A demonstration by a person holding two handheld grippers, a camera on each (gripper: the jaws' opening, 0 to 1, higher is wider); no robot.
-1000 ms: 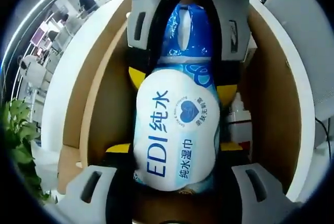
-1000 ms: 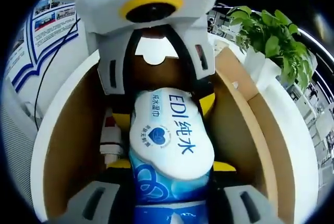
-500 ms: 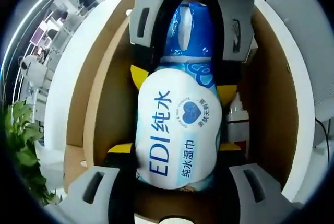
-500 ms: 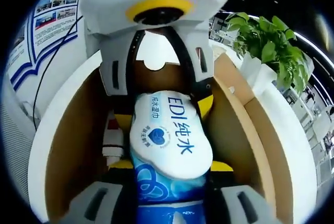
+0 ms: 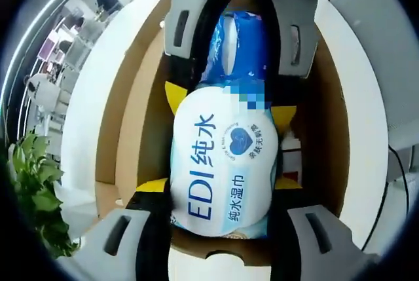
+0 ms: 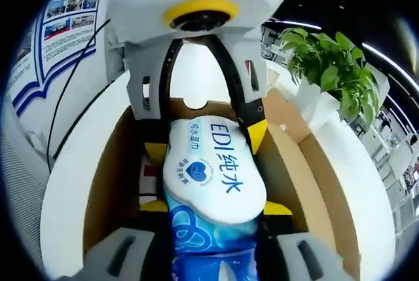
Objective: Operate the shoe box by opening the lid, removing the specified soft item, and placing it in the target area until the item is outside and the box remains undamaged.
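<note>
A soft blue-and-white pack of wet wipes [image 5: 222,163] [image 6: 213,169] marked "EDI" hangs over the open brown shoe box [image 5: 131,111] [image 6: 288,163]. My left gripper [image 5: 219,186] is shut on the pack's white end, its yellow-tipped jaws pressing both sides. From the opposite side my right gripper [image 6: 215,207] is shut on the blue end. Each view also shows the other gripper: the right gripper [image 5: 229,101] comes in from the top, as does the left gripper [image 6: 206,143]. The pack's underside is hidden.
A small white and red item [image 5: 291,147] [image 6: 145,171] lies inside the box by one wall. The box stands on a white table [image 5: 85,97] [image 6: 85,156]. A potted plant [image 5: 36,189] [image 6: 327,71] stands off to one side, and a cable [image 6: 72,78] crosses the table.
Both grippers have risen with the pack held between them. The box now looks smaller and lower, with more white table showing around it.
</note>
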